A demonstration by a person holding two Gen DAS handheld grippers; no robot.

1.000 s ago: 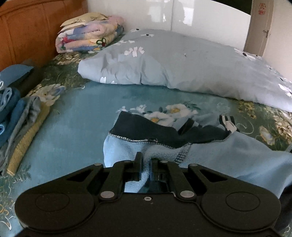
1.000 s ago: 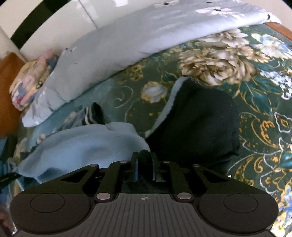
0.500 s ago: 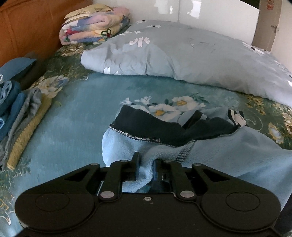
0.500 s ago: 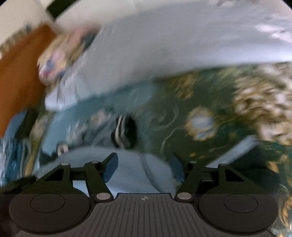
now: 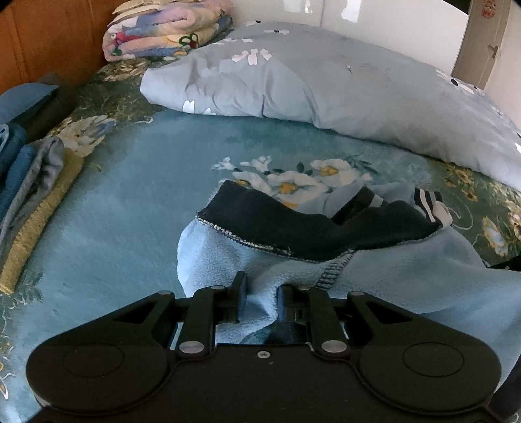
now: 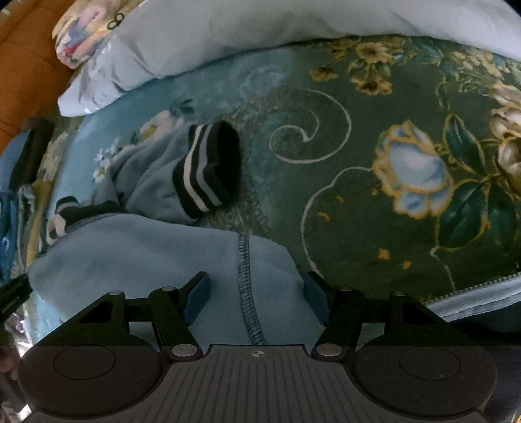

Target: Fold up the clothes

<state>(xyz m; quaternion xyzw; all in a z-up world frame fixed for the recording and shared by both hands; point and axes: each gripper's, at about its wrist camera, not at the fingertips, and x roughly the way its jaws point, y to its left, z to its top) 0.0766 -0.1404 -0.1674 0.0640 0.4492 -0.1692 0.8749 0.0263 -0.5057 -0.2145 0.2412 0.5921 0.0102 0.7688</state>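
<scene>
— Where's the garment?
— The light-blue fleece top lies crumpled on the floral bedspread, its dark lining turned up and a striped cuff lying on the bedspread just beyond it.
— And the left gripper?
— Its jaws have just been opening; a ridge of the blue fleece still stands between them, though they look slack rather than pinching.
— The right gripper?
— Jaws spread wide, released, having just opened. They hang over the fleece with a stitched seam running between them, neither finger pressing it.
— Anything else around?
— A grey-blue duvet behind, a folded patterned blanket by the wooden headboard, and stacked clothes at the left.
</scene>
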